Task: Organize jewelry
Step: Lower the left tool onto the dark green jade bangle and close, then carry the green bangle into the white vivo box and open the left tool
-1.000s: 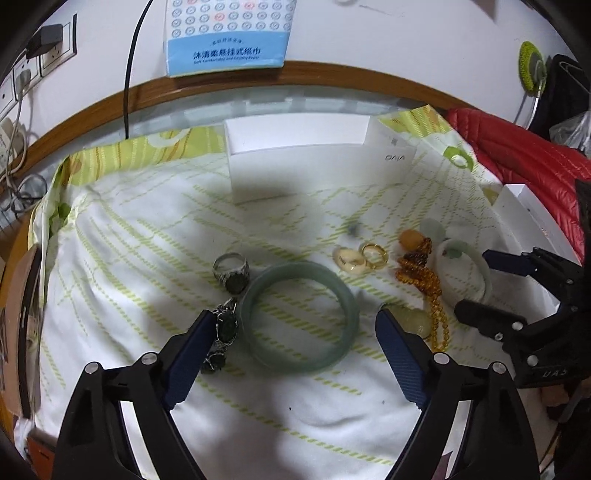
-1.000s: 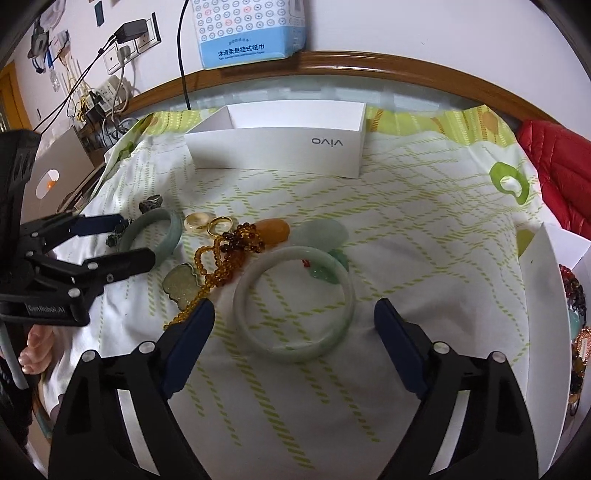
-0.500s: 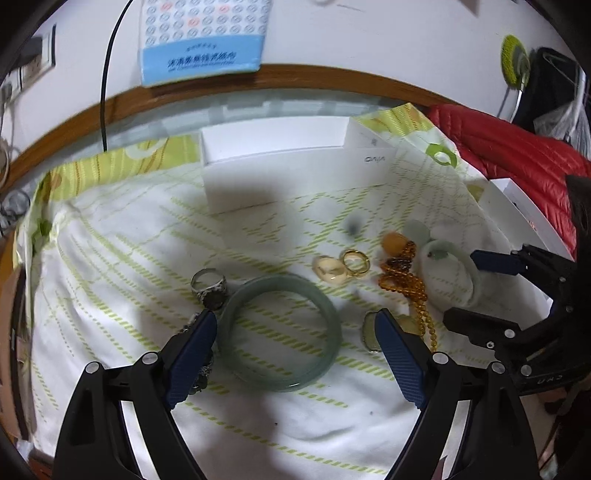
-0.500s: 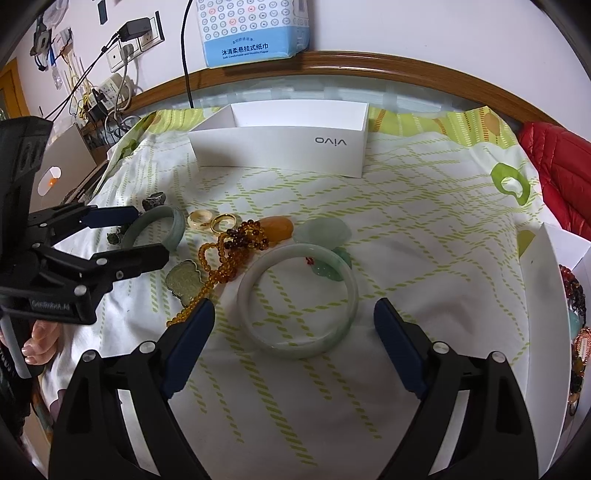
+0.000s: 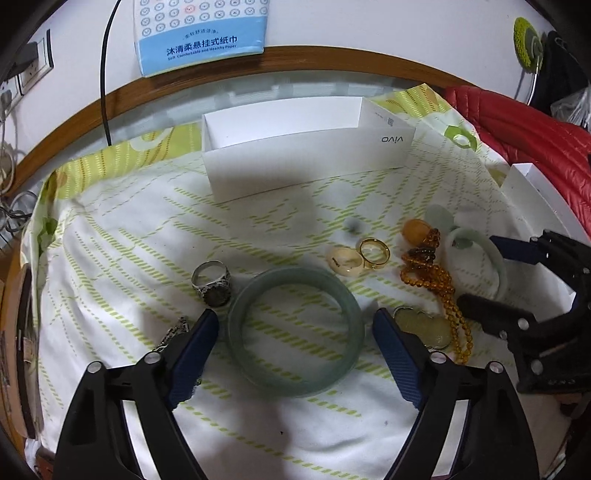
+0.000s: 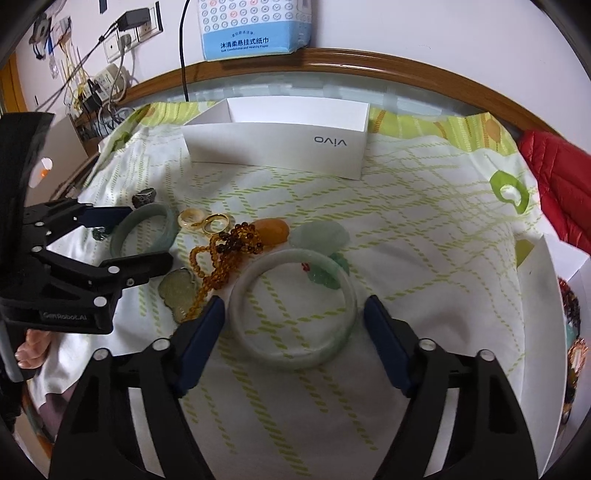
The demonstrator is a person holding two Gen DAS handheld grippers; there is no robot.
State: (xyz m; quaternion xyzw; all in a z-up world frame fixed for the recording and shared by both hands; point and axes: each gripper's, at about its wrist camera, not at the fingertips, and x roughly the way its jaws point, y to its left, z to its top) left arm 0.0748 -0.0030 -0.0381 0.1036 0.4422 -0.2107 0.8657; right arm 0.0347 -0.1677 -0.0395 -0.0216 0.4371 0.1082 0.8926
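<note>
Both hand-held grippers had just been closing, still open: left straddled green bangle, right white bangle; double grasp likely imminent

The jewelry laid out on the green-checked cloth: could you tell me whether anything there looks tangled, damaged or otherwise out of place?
The amber bead string lies bunched in a heap, one end trailing over the pale flat carved pendant. Nothing looks broken.

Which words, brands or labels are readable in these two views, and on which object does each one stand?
"vivo": white box, printed upside down.
"沐清柔悬挂式纸巾": blue tissue pack on the wall.
"Soft Comfortable and Healthy Paper": same pack, small print.
"GenRobot.AI": body of the left tool.
Small print on the box's end flap: too small to read.
</note>
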